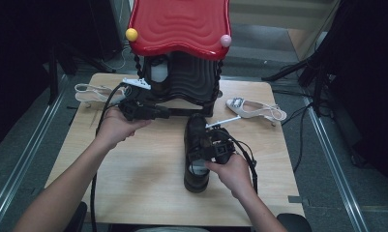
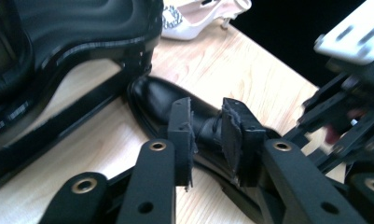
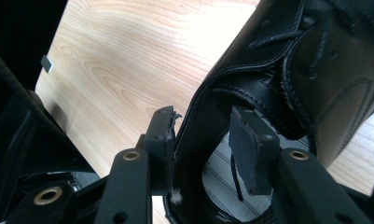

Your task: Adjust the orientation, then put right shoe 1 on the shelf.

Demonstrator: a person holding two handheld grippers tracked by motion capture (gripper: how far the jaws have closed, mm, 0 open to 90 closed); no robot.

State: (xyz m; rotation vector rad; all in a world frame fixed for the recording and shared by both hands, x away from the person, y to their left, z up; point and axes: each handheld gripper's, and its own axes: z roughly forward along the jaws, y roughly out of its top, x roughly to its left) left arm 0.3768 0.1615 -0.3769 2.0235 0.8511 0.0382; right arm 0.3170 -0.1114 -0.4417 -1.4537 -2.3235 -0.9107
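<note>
The right tool (image 1: 207, 145) straddles the black shoe's (image 1: 197, 140) collar, jaws part open; shoe's length runs away from the person. The left tool (image 1: 165, 114), part open and empty, hovers near its toe.

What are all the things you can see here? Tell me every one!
Black shoe: one, black, middle of the table, its collar between the right jaws.
Pale shoes: two, whitish, one at the table's left rear, one at its right rear.
Stand: one, red wavy top on a black body, rear of the table.
Balls: two, yellow and pink, on the red top's corners.
Table: one, light wood.
Left hand-held gripper: black, near the stand's base, jaws apart.
Right hand-held gripper: black, around the shoe's collar.
</note>
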